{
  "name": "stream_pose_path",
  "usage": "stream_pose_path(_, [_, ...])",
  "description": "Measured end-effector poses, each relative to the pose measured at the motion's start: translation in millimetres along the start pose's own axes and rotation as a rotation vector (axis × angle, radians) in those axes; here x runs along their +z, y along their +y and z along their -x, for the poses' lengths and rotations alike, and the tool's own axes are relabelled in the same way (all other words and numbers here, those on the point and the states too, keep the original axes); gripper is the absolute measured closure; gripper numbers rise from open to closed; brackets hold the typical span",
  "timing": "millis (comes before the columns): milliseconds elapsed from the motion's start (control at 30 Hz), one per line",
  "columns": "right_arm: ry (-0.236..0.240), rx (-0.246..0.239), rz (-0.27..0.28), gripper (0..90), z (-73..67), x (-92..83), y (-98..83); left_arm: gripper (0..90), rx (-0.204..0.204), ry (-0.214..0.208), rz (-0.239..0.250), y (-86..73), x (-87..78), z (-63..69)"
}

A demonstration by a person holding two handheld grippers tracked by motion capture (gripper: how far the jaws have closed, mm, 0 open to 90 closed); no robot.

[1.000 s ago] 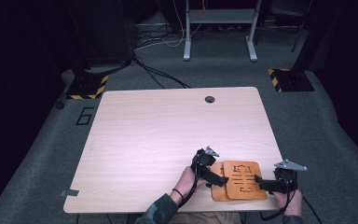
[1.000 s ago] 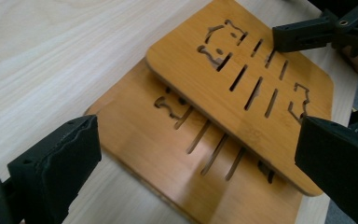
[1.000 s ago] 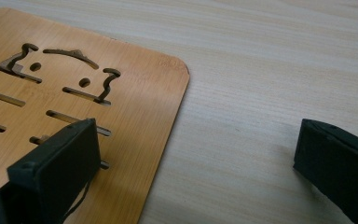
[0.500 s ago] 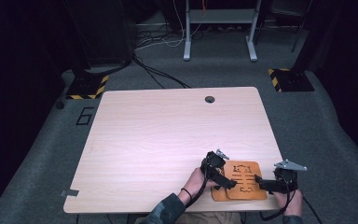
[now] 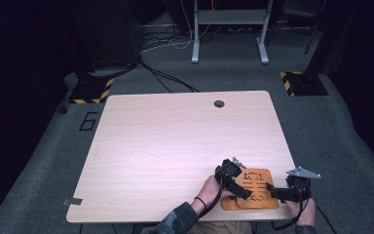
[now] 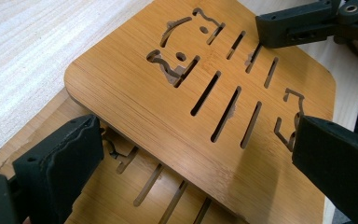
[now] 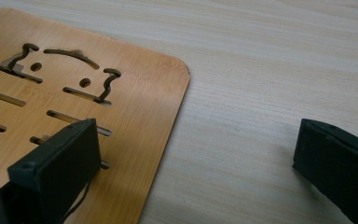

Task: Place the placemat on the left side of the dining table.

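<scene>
Pale wood-grain table on grey carpet, dark room behind, a metal stand's legs and loose cables on the floor beyond. Two black-and-yellow striped floor plates at either far corner of the table, a round cable hole near the far edge.

Near the table's front right corner: two bamboo boards, stacked and offset. Upper bamboo board cut through with slots and an animal-face outline, lying skewed on the lower bamboo board, whose own slots peek out at the near edge. Both flat on the table, just short of the front edge in the high view.

Left gripper spread wide, one jaw over the lower board's exposed edge, the other over the upper board's far side; contact with either board impossible to judge. Held by the left hand, sleeve at the bottom edge.

Right gripper also spread wide, one jaw above the upper board's corner, the other over bare table. Gripping nothing. Tip just visible in the left gripper view, over the upper board's far edge.
</scene>
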State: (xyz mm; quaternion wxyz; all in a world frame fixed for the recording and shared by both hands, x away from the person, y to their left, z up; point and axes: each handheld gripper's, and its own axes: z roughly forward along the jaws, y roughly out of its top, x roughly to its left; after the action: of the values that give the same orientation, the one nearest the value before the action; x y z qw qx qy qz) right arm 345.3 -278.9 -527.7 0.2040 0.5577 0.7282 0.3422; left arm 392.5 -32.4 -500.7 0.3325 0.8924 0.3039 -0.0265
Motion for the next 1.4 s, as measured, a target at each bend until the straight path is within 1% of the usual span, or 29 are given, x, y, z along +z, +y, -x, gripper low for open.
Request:
stream_pose_path(33, [0.0, 0.0, 0.0, 0.0, 0.0, 0.0, 0.0, 1.8, -0.009, 0.003, -0.001, 0.9, 0.2, 0.5])
stream_pose_path(67, [0.0, 0.0, 0.0, 0.0, 0.1, 0.0, 0.0, 2.0, -0.009, 0.003, -0.001, 0.9, 0.2, 0.5])
stream_pose_path(100, [0.0, 0.0, 0.0, 0.0, 0.1, 0.0, 0.0, 2.0, -0.024, -0.005, 0.004, 1.4, 0.1, 0.1])
stream_pose_path(233, [0.0, 0.003, 0.003, 0.1, 0.4, -0.2, -0.1, 4.2, -0.034, 0.002, 0.013, 2.4, -1.2, -0.3])
stream_pose_path(400, [0.01, 0.016, 0.01, 0.2, 2.4, -1.0, -0.5, 7.0, -0.026, 0.004, 0.032, 6.8, -7.8, 2.0])
stream_pose_path(500, [0.013, 0.04, 0.018, 0.2, 4.1, -1.7, -0.8, 8.5, -0.029, -0.007, 0.04, 10.8, -13.0, 3.3])
stream_pose_path(600, [0.01, 0.042, 0.02, 0.2, 5.3, -1.9, -0.9, 9.5, -0.032, -0.009, 0.045, 12.1, -14.7, 3.6])
stream_pose_path(633, [0.012, 0.049, 0.022, 0.2, 5.5, -1.9, -0.9, 10.9, -0.038, -0.024, 0.046, 12.3, -15.6, 3.4])
stream_pose_path(667, [0.011, 0.055, 0.024, 0.2, 5.7, -2.1, -1.0, 14.3, -0.053, -0.053, 0.055, 12.5, -15.5, 2.9])
stream_pose_path(700, [0.01, 0.064, 0.027, 0.3, 6.6, -2.3, -0.9, 14.7, -0.051, -0.051, 0.053, 13.6, -15.8, 4.1])
stream_pose_path(767, [0.013, 0.064, 0.029, 0.3, 6.9, -2.2, -1.0, 14.9, -0.054, -0.044, 0.054, 14.5, -15.9, 5.2])
stream_pose_path(867, [0.012, 0.068, 0.03, 0.3, 7.6, -2.6, -1.1, 17.0, -0.051, -0.049, 0.054, 15.9, -17.6, 4.7])
stream_pose_path(1000, [0.012, 0.078, 0.032, 0.3, 8.3, -2.7, -1.1, 18.6, -0.065, -0.054, 0.059, 17.1, -19.6, 5.2])
stream_pose_path(1033, [0.011, 0.077, 0.032, 0.2, 8.4, -2.6, -1.0, 19.3, -0.078, -0.053, 0.06, 16.6, -19.4, 4.8])
stream_pose_path(1133, [0.008, 0.077, 0.031, 0.2, 8.3, -2.4, -0.8, 19.6, -0.09, -0.051, 0.058, 16.5, -19.2, 4.6])
stream_pose_path(1233, [0.008, 0.084, 0.032, 0.2, 8.8, -2.6, -0.7, 20.5, -0.093, -0.055, 0.066, 18.1, -20.7, 5.3])
stream_pose_path(1400, [0.007, 0.091, 0.032, 0.2, 8.8, -2.8, -0.7, 20.5, -0.094, -0.049, 0.061, 18.4, -21.3, 7.1])
